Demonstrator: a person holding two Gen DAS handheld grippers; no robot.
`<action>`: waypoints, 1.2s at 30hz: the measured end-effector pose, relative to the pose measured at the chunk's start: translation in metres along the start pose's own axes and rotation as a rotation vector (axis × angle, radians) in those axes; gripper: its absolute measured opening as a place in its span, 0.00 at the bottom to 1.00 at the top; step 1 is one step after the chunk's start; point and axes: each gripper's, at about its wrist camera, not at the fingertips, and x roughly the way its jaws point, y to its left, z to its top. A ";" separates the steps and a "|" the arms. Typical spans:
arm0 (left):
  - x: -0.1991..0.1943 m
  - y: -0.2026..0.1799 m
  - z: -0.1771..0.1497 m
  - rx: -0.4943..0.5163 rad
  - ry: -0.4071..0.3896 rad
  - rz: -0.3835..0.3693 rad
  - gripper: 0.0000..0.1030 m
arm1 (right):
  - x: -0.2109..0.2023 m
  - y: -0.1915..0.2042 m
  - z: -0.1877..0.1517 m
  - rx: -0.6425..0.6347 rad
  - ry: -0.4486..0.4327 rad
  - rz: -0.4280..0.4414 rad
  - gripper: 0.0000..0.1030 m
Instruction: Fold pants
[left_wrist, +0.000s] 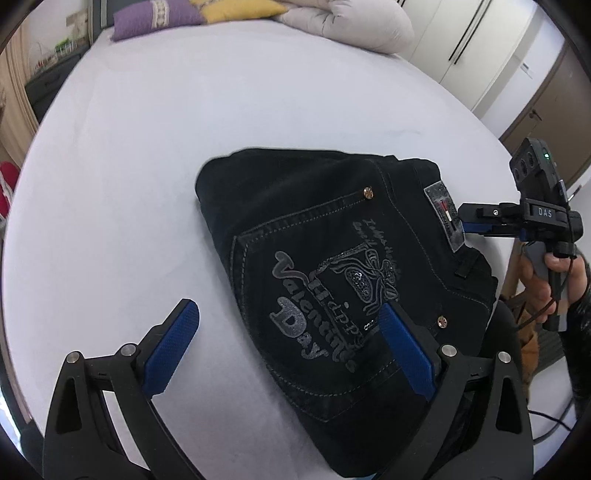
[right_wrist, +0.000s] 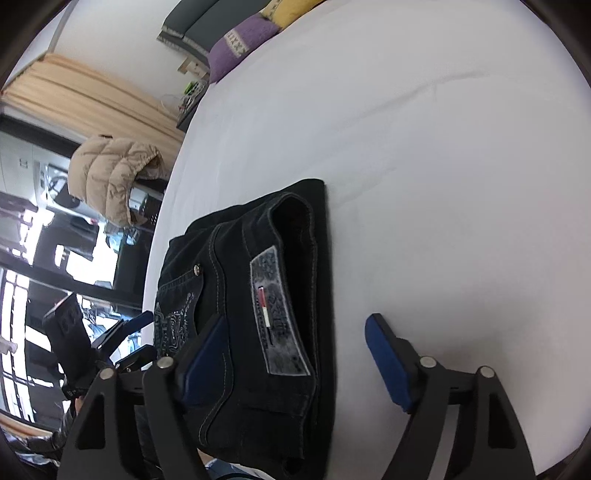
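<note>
Folded black jeans (left_wrist: 295, 229) lie on the white bed sheet (left_wrist: 166, 129), back pocket up with a grey print and a grey waistband patch (left_wrist: 443, 214). My left gripper (left_wrist: 288, 310) hovers open over the pocket, its blue pads wide apart and gripping nothing. In the right wrist view the jeans (right_wrist: 236, 258) lie with the waistband patch (right_wrist: 277, 314) facing up. My right gripper (right_wrist: 295, 321) is open above the waistband, nothing pinched between its pads. The right gripper (left_wrist: 466, 219) also shows at the jeans' right edge, and the left gripper (right_wrist: 146, 336) at their left.
Purple (left_wrist: 155, 18) and yellow (left_wrist: 236, 9) pillows and a white duvet (left_wrist: 351, 26) lie at the bed's far end. White wardrobe doors (left_wrist: 480, 55) stand behind. A beige puffer jacket (right_wrist: 110, 173) hangs beside the bed. A person's hand (left_wrist: 535, 273) holds the right gripper's handle.
</note>
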 end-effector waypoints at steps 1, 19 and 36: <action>0.003 0.002 0.000 -0.010 0.008 -0.009 0.95 | 0.001 0.002 0.001 -0.007 0.009 -0.003 0.79; 0.034 0.017 0.004 -0.159 0.074 -0.164 0.39 | 0.022 0.003 0.000 0.022 0.097 0.007 0.35; -0.034 0.049 0.042 -0.157 -0.083 -0.187 0.18 | -0.002 0.104 0.028 -0.161 -0.038 -0.050 0.17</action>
